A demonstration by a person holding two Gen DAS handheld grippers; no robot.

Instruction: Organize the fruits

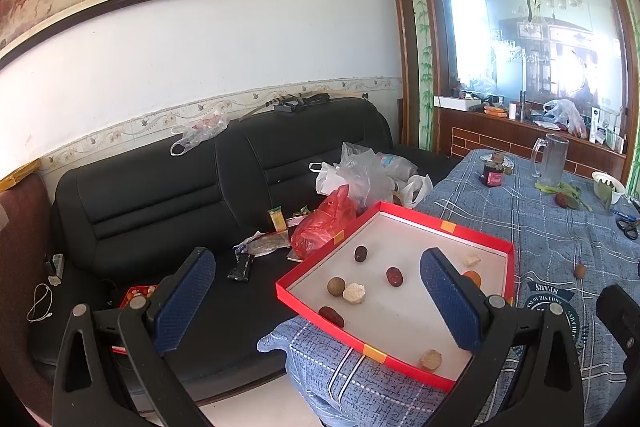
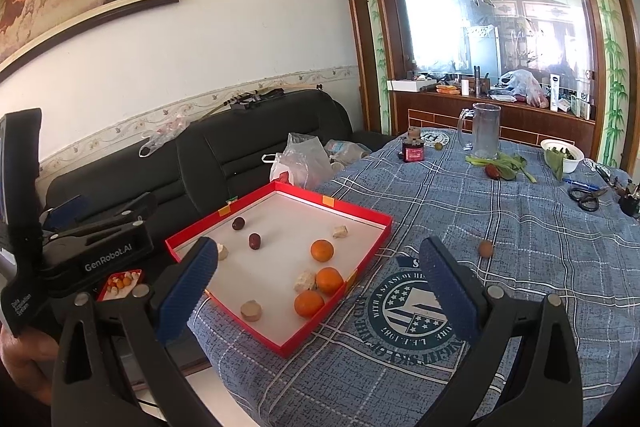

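The left gripper (image 1: 316,301) has its blue-padded fingers spread wide with nothing between them. It hangs over the near corner of the red tray (image 1: 472,231), which sits at the edge of the table (image 1: 560,239) covered in blue plaid cloth. Framed between its fingers lie two dark red jujubes (image 1: 394,276), a round brown fruit (image 1: 336,286) and a pale chunk (image 1: 354,293) touching that fruit; a third jujube (image 1: 331,315) lies nearer the tray's front wall.

The right gripper (image 2: 318,285) is likewise spread and empty, held over the cloth just right of the tray (image 2: 280,341). Its left finger overlaps the tray's near-left corner, so most of the fruit lies between its fingers. A small brown fruit (image 2: 485,249) rests alone on the cloth, outside the tray, just beyond the right finger.

Only the right wrist view shows the three oranges (image 2: 322,251) clustered toward the tray's right side; in the left view only one is glimpsed, half hidden behind a finger. It also shows the left gripper's black body (image 2: 96,247) off to the side above the sofa (image 2: 248,143). The left wrist view alone shows the red plastic bag (image 1: 322,223) on the sofa (image 1: 160,183) beside the tray.
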